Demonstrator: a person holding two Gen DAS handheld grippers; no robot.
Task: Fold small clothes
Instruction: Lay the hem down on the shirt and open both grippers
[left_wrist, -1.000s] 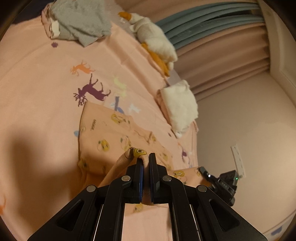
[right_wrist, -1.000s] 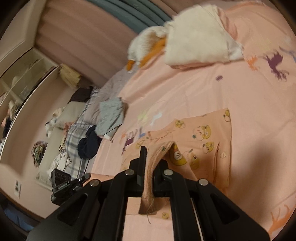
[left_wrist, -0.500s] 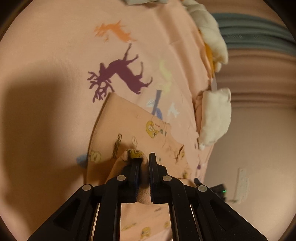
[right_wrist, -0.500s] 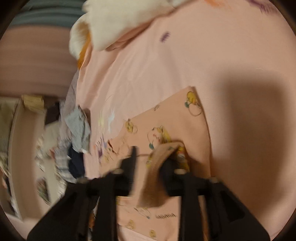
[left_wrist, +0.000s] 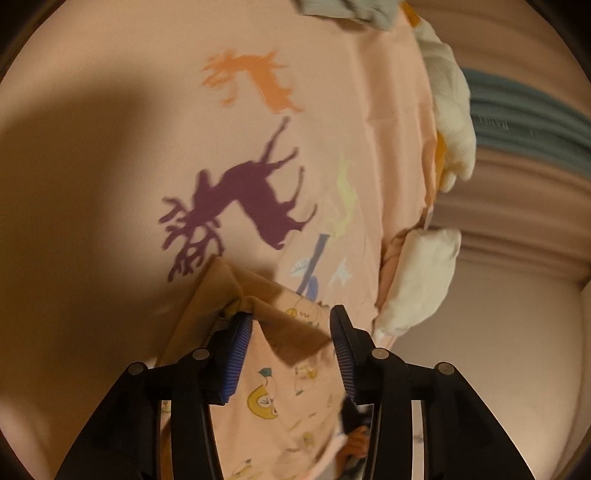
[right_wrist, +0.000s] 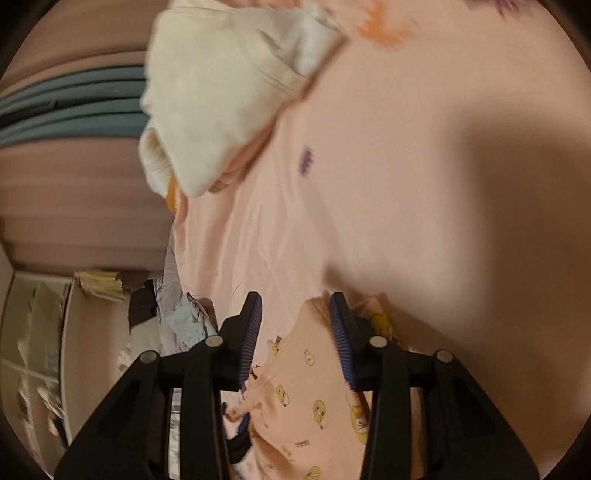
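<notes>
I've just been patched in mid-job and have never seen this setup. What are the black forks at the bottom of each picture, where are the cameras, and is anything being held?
There is no robot arm here. A person holds a hand-held gripper in each hand, and each picture comes from a fisheye camera looking forward along that tool's two fingers. The black forks are the left gripper and the right gripper.

Both look down on a peach bedsheet printed with deer. On it lies a small peach garment with yellow cartoon prints, the piece being folded. Folded white clothes lie at the sheet's edge.

The left jaws are opening; both pairs stand apart. Cloth lies between them, but the pads do not press it, so nothing is held.
</notes>
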